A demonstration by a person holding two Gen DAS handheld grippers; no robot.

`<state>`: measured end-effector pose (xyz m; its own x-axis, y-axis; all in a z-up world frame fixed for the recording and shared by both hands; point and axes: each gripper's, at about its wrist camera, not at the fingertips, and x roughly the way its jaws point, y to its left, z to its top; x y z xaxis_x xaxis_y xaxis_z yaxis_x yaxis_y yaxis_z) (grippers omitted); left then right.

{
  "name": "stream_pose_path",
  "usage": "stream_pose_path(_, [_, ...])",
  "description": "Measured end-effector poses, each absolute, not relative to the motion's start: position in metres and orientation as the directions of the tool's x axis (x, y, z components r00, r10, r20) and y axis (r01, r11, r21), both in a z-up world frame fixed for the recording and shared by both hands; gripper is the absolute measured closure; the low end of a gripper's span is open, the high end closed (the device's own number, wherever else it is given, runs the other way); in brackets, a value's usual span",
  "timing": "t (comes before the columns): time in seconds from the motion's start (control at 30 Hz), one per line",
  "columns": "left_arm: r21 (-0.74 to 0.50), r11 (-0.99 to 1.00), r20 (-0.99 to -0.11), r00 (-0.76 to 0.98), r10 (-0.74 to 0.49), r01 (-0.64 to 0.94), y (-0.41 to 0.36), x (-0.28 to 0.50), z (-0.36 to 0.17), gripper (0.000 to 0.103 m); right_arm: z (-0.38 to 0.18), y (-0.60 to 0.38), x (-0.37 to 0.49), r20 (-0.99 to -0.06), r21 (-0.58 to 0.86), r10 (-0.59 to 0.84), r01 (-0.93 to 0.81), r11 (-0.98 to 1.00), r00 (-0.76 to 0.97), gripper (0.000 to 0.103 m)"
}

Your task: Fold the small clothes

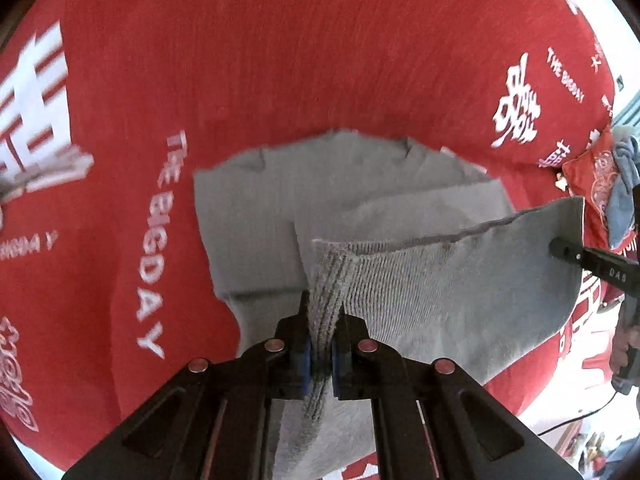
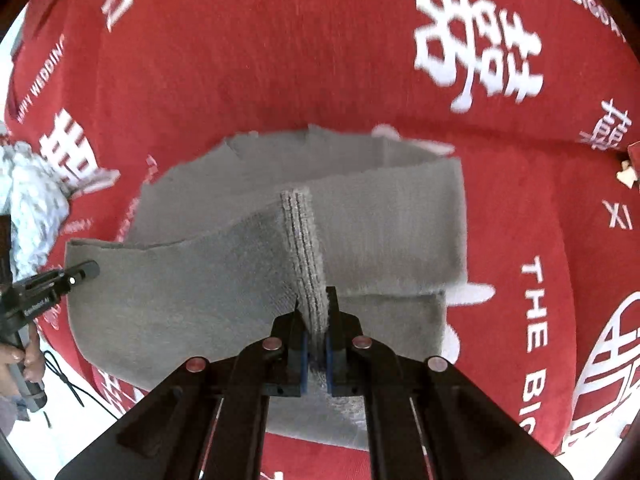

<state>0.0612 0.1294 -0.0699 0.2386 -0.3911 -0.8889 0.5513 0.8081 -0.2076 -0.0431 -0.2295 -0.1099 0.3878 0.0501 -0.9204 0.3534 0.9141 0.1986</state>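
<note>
Both tools are pinched tight on the ribbed band of the grey garment (image 1: 256, 216): the left tool (image 1: 320, 354) holds one end and the right tool (image 2: 316, 346) holds the other, so the band hangs stretched between them above the red cloth (image 1: 320, 52) with white letters. Below, the rest of the garment lies flat near the middle of the cloth. A hand (image 2: 18, 360) shows at the side.

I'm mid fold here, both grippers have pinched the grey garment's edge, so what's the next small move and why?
Probably carry the pinched ribbed edge forward over the grey garment. The left gripper and right gripper are both shut on it, and its far part lies flat on the red cloth.
</note>
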Motion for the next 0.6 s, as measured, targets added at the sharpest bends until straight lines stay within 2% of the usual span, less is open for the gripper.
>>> stream_pose_path(0.2, [-0.194, 0.813, -0.846, 0.326, -0.422, 0.549, 0.112, 0.096, -0.035, 0.095, -0.086, -0.259, -0.008, -0.891, 0.235, 0.064, 0.335, 0.912, 0.449, 0.097])
stream_pose_path(0.33, [-0.166, 0.833, -0.833, 0.377, -0.405, 0.528, 0.089, 0.132, -0.033, 0.095, -0.090, -0.285, 0.033, -0.880, 0.271, 0.088, 0.341, 0.900, 0.466, 0.097])
stream_pose_path(0.6, [-0.075, 0.894, -0.904, 0.347, -0.248, 0.442, 0.047, 0.194, -0.116, 0.095, -0.167, -0.321, 0.100, -0.916, 0.295, 0.153, 0.362, 0.884, 0.372, 0.097])
